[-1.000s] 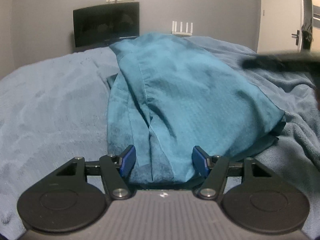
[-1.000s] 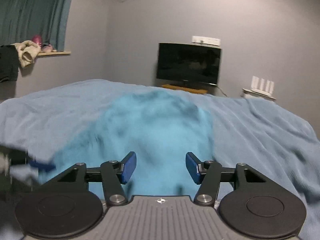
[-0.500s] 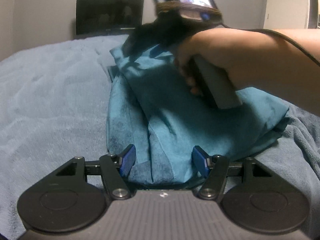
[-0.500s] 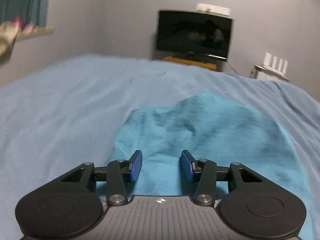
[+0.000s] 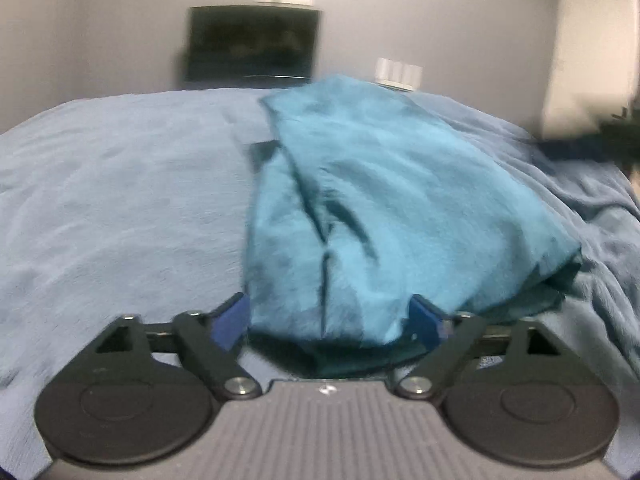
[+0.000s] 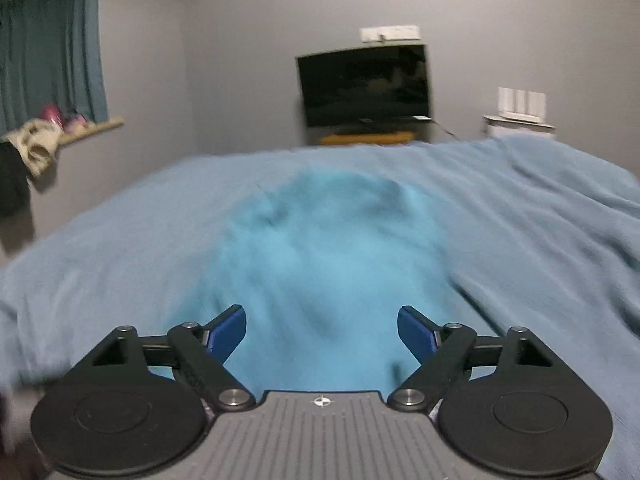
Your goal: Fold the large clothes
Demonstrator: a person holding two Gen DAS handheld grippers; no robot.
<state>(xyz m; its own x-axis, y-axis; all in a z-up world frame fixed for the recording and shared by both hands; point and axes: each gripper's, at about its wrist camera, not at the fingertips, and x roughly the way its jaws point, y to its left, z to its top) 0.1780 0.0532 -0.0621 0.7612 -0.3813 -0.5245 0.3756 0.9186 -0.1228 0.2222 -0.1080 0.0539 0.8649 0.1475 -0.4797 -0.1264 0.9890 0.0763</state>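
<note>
A teal garment (image 5: 380, 208) lies folded in a long bundle on the light blue bed cover (image 5: 120, 200). In the left wrist view its near end sits between the blue pads of my left gripper (image 5: 330, 320), which is open and not clamped on it. In the right wrist view the same garment (image 6: 320, 264) is blurred and spreads out ahead of my right gripper (image 6: 322, 330), which is open and empty above it. At the right edge of the left wrist view a dark blurred shape (image 5: 592, 140) is the other gripper.
A dark TV (image 6: 364, 84) stands against the grey wall beyond the bed. A white unit (image 6: 520, 116) is right of it. A shelf with clothes (image 6: 44, 140) and a teal curtain (image 6: 48, 40) are on the left. A white door (image 5: 588, 52) is at right.
The right hand and gripper have pulled back off the garment, out to the right of the left wrist view. The right gripper's jaws have opened wider. The left gripper has stayed put.
</note>
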